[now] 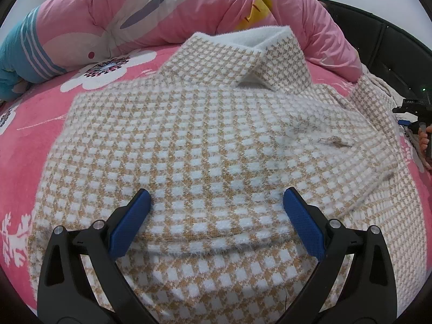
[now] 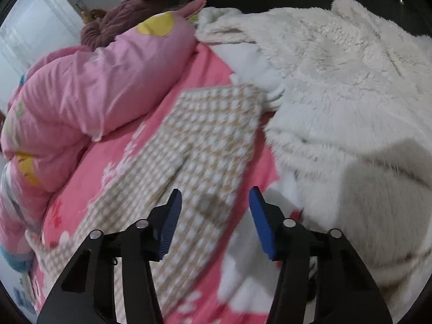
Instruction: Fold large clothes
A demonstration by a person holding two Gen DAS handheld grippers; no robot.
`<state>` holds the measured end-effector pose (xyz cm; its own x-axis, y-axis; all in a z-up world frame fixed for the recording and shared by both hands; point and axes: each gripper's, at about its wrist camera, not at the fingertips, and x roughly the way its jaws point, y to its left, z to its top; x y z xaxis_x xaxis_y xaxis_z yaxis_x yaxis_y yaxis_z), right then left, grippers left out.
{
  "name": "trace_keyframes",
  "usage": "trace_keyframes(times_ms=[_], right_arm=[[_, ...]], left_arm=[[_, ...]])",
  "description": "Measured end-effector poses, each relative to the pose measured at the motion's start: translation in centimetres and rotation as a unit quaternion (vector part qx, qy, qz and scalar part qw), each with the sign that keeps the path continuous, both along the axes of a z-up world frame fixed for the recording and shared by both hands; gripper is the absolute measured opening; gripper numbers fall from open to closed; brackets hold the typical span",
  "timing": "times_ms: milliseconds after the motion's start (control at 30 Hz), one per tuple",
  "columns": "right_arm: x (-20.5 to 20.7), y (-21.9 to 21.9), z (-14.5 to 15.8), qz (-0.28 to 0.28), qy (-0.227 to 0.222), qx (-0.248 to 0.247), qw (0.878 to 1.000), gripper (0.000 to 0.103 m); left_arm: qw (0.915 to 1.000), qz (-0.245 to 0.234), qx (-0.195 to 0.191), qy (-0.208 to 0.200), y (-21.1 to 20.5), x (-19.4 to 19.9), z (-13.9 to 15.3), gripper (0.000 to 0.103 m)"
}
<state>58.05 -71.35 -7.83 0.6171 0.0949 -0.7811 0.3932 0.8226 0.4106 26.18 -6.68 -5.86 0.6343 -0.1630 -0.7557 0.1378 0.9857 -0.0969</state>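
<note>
On the bed (image 1: 32, 145) I'm mid-fold: left gripper (image 1: 216, 216) released over the checked sweater (image 1: 205, 140), right gripper (image 2: 213, 216) unclenched, lining up on its sleeve (image 2: 213, 135), grabbing next.

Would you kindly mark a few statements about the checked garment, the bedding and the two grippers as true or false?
1. The checked garment lies on a pink floral sheet. True.
2. The left gripper is clamped on the collar. False: its jaws stand open over the garment's lower part, far from the collar.
3. A fluffy white garment lies beside the checked sleeve. True.
4. The right gripper holds a yellow towel. False: it holds nothing; the sleeve lies beneath it.
</note>
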Motion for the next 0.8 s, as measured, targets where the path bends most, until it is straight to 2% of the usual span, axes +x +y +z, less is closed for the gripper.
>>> trace_keyframes(times_ms=[33, 167, 233, 267, 367, 533, 667, 800], right_arm=[[0.1, -0.2, -0.3, -0.002, 0.003, 0.002, 1.0, 0.038], [0.5, -0.1, -1.2, 0.003, 0.0, -0.008, 1.0, 0.031], [0.6, 0.4, -1.0, 0.016, -0.006, -0.009, 1.0, 0.015], [0.6, 0.6, -0.8, 0.019, -0.009, -0.012, 1.0, 0.011], [-0.6, 1.2, 0.7, 0.018, -0.027, -0.027, 0.999, 0.009], [-3.8, 2.2, 5.2, 0.02, -0.074, -0.039, 0.996, 0.008], [-7.4, 4.7, 10.7, 0.04, -0.117, -0.092, 0.988, 0.008], [-12.0, 8.7, 17.2, 0.066, -0.171, -0.159, 0.97, 0.008]], left_arm=[[1.0, 0.0, 0.0, 0.0, 0.0, 0.0, 0.0, 0.095], [1.0, 0.002, 0.0, -0.002, 0.0, -0.2, 0.0, 0.095], [1.0, 0.002, 0.0, -0.002, 0.0, -0.1, 0.0, 0.095], [1.0, 0.002, 0.0, -0.002, 0.1, 0.0, 0.0, 0.095], [0.9999, 0.014, -0.002, -0.008, 0.1, -0.2, -0.1, 0.095], [0.9998, 0.015, -0.002, -0.009, 0.1, -0.4, -0.1, 0.095], [0.9998, 0.017, -0.003, -0.011, 0.1, -0.5, -0.1, 0.095], [0.9997, 0.02, -0.002, -0.012, 0.2, -0.7, -0.1, 0.095]])
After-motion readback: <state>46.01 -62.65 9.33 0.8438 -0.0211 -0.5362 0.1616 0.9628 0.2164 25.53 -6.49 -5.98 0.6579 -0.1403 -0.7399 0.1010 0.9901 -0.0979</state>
